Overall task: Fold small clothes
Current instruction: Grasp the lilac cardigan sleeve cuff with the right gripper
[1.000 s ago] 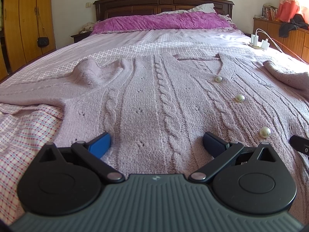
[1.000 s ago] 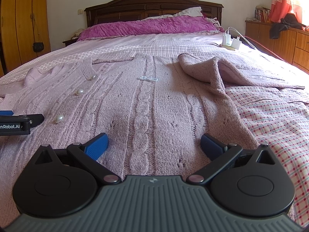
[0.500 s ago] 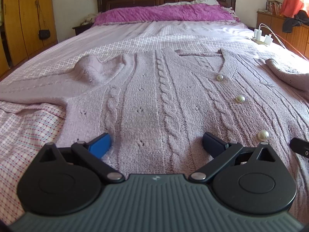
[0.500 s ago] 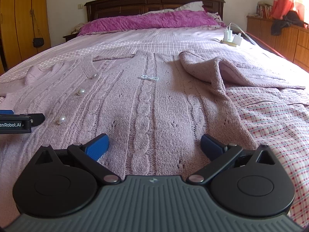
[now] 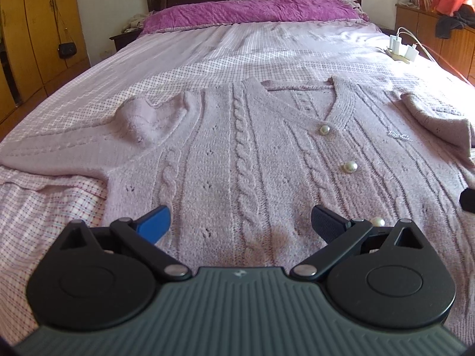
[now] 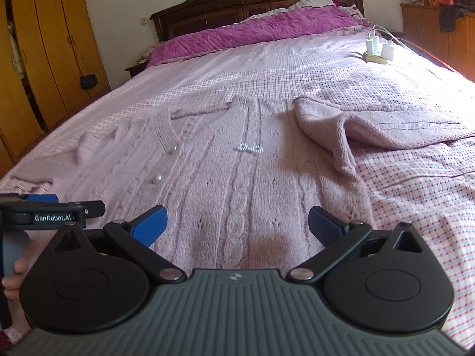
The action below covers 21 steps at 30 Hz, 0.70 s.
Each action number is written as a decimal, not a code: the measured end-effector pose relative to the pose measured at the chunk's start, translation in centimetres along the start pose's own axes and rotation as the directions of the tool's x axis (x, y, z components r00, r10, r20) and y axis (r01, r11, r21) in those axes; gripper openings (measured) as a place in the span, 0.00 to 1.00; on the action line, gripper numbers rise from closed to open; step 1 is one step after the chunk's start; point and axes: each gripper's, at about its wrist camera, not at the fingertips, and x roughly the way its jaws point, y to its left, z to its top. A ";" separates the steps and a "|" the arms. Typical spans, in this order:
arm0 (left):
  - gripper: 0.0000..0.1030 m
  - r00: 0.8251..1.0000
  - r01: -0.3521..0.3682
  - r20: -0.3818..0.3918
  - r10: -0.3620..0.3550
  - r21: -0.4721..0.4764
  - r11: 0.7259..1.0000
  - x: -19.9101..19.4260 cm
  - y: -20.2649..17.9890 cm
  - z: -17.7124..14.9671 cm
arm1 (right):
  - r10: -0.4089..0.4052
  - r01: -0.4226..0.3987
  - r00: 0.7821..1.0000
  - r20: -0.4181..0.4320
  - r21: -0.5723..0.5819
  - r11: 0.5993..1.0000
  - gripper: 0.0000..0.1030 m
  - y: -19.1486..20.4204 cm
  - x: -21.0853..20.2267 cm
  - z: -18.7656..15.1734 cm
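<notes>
Lying flat, cardigan (image 5: pixel 237 154) spreads beneath left gripper (image 5: pixel 240 222); right gripper (image 6: pixel 237 222); both wide.

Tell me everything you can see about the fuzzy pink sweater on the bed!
The sweater is a pale pink cardigan of fuzzy knit with cable ridges down it. It lies flat, front up, on the checked bedspread, collar toward the pillows. Round pearl buttons run down its front, and a small sparkly trim sits on its chest. One sleeve is bunched and folded. Both grippers hover at its hem, jaws open, gripping nothing.
</notes>
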 end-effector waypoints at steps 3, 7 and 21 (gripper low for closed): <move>1.00 1.000 0.009 -0.012 -0.009 -0.002 1.000 0.1 -0.2 0.3 | 0.005 -0.005 1.000 0.015 0.025 1.000 1.00 -2.2 -0.7 1.5; 1.00 0.999 0.003 -0.039 -0.004 -0.014 1.000 0.7 -0.5 0.2 | -0.020 0.015 0.999 0.036 0.122 0.992 1.00 -7.2 -0.7 3.7; 1.00 0.993 -0.028 -0.112 0.026 -0.020 0.999 3.1 -1.5 -0.3 | -0.180 0.141 0.983 0.043 0.455 0.879 1.00 -23.8 4.2 6.0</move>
